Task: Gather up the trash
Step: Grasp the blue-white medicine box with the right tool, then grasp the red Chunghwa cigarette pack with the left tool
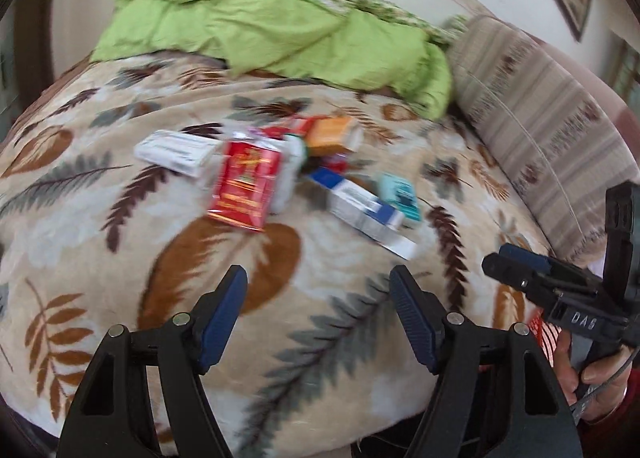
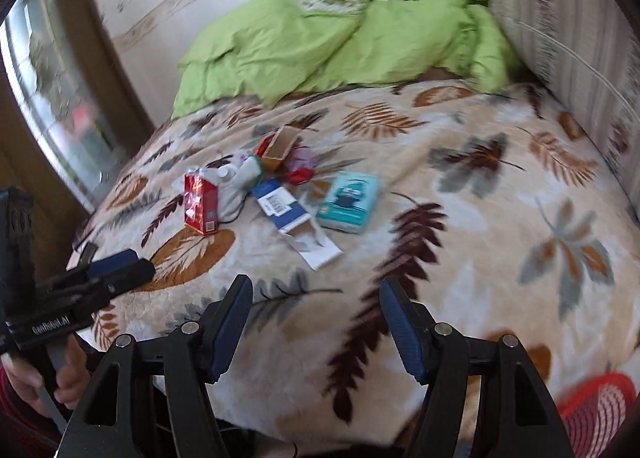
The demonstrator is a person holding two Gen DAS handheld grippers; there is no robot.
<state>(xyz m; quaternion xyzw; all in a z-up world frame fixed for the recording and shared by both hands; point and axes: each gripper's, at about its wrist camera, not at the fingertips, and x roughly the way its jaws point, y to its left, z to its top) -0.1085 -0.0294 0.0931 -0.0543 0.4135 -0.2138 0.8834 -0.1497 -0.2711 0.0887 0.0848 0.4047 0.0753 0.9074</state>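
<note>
Both claws (image 1: 318, 282) (image 2: 316, 292) agape, empty; blurred trash pile (image 1: 276, 173), seemingly boxes, well ahead.

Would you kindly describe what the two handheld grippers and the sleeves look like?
Both grippers, left and right, are black plastic frames with ribbed dark-blue finger pads and silver pivot bolts. The right one's body reads "DAS", with a thin grey cable below it; the left one's reads "GenRobot.AI". Both sleeves look red.

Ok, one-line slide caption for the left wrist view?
Open left gripper hovers over leaf-print blanket, facing a pile of empty cartons.
</note>
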